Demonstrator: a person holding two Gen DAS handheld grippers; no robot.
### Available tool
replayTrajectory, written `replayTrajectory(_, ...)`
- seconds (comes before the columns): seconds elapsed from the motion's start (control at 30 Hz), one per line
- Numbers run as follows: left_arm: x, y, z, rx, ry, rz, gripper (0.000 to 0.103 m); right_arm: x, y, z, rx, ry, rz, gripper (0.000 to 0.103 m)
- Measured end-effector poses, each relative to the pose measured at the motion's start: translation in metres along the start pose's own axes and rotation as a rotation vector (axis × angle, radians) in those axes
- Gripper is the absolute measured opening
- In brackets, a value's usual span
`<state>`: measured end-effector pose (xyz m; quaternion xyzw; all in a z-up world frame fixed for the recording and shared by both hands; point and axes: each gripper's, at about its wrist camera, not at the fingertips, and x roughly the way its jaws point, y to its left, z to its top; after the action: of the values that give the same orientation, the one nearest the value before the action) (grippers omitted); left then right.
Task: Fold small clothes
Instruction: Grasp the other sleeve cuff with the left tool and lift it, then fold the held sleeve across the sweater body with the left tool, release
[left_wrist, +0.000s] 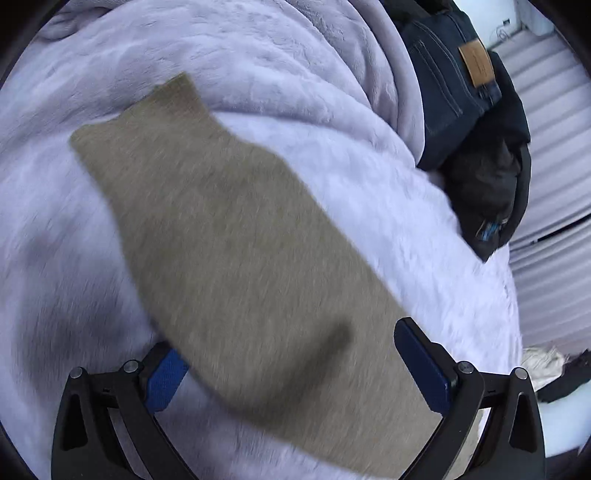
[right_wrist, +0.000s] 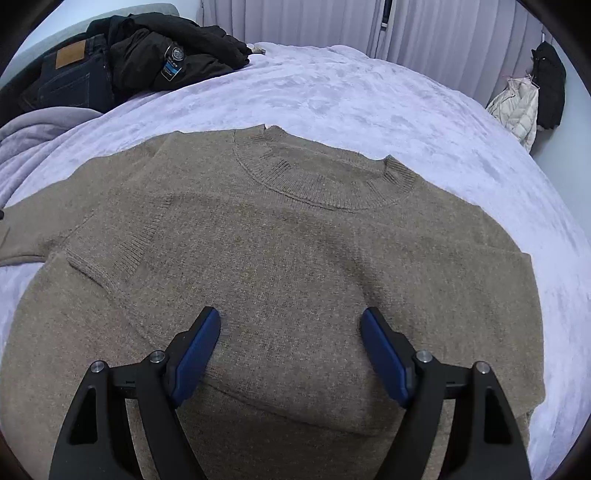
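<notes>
A tan knit sweater (right_wrist: 280, 266) lies flat on a lilac fleece blanket (right_wrist: 351, 96), collar toward the far side. Its right sleeve is folded over the chest; its left sleeve stretches out to the left. My right gripper (right_wrist: 291, 325) is open just above the middle of the sweater's body, holding nothing. In the left wrist view the left sleeve (left_wrist: 221, 229) runs from the cuff at upper left down between the fingers. My left gripper (left_wrist: 291, 354) is open over the sleeve; the sleeve covers part of the left finger (left_wrist: 162, 384). The picture is motion-blurred.
Dark jeans (right_wrist: 74, 81) and a black jacket (right_wrist: 170, 55) are piled at the bed's far left corner; they also show in the left wrist view (left_wrist: 458, 99). A bunched grey blanket (right_wrist: 33, 129) lies beside them. Coats (right_wrist: 517, 110) hang at the right wall. Curtains (right_wrist: 295, 22) stand behind the bed.
</notes>
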<state>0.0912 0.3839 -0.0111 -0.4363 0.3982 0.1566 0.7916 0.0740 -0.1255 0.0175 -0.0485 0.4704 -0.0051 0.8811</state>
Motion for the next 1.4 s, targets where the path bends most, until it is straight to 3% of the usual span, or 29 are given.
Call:
replayTrajectory(0.1,0.011,-0.005,0.018,0.017,0.007,-0.010,0.102,0.000,-0.003,0.000,0.010,0.006,0.004,0.081)
replayTrajectory(0.13,0.009,-0.003,0.020,0.002,0.004,-0.018,0.090,-0.001,-0.003,0.001,0.014,0.011,0.003,0.081)
replayTrajectory(0.17,0.004,0.000,0.021,-0.012,-0.015,-0.022,0.049,-0.002,-0.003,0.001,0.019,0.018,-0.003,0.081)
replayTrajectory(0.2,0.001,0.004,0.020,-0.017,-0.019,-0.023,0.024,-0.005,-0.002,0.002,0.024,0.021,-0.007,0.081)
replayTrajectory(0.23,0.003,0.008,0.021,-0.023,0.013,-0.035,0.008,-0.010,0.001,0.002,0.025,0.016,-0.006,0.081)
replayTrajectory(0.3,0.006,0.022,0.021,-0.053,0.054,-0.083,0.008,-0.023,0.011,0.003,0.006,-0.012,0.003,0.081)
replayTrajectory(0.43,-0.005,0.030,0.022,-0.058,0.056,-0.148,0.008,-0.044,0.047,0.015,-0.095,-0.063,0.001,0.081)
replayTrajectory(0.63,-0.025,-0.005,0.020,0.113,-0.001,-0.065,0.008,-0.030,0.113,0.060,-0.167,-0.045,0.103,0.081)
replayTrajectory(0.7,-0.033,-0.020,0.018,0.182,-0.033,-0.026,0.008,-0.010,0.136,0.077,-0.192,-0.020,0.081,0.081)
replayTrajectory(0.8,-0.046,-0.039,0.015,0.273,-0.083,0.017,0.008,0.029,0.162,0.094,-0.203,0.040,-0.033,0.081)
replayTrajectory(0.9,-0.053,-0.053,0.009,0.322,-0.110,0.027,0.008,0.052,0.187,0.096,-0.200,0.089,0.030,0.081)
replayTrajectory(1.0,-0.055,-0.075,0.000,0.377,-0.100,0.024,0.008,0.049,0.213,0.098,-0.258,0.046,0.021,0.081)
replayTrajectory(1.13,-0.066,-0.112,-0.027,0.477,-0.115,0.032,0.008,0.022,0.181,0.101,-0.147,0.044,0.130,0.081)
replayTrajectory(1.23,-0.063,-0.150,-0.062,0.575,-0.094,0.024,0.008,-0.010,0.139,0.086,-0.112,-0.007,0.038,0.081)
replayTrajectory(1.4,-0.049,-0.223,-0.146,0.756,-0.033,0.025,0.008,-0.045,0.046,0.044,-0.026,-0.016,0.017,0.081)
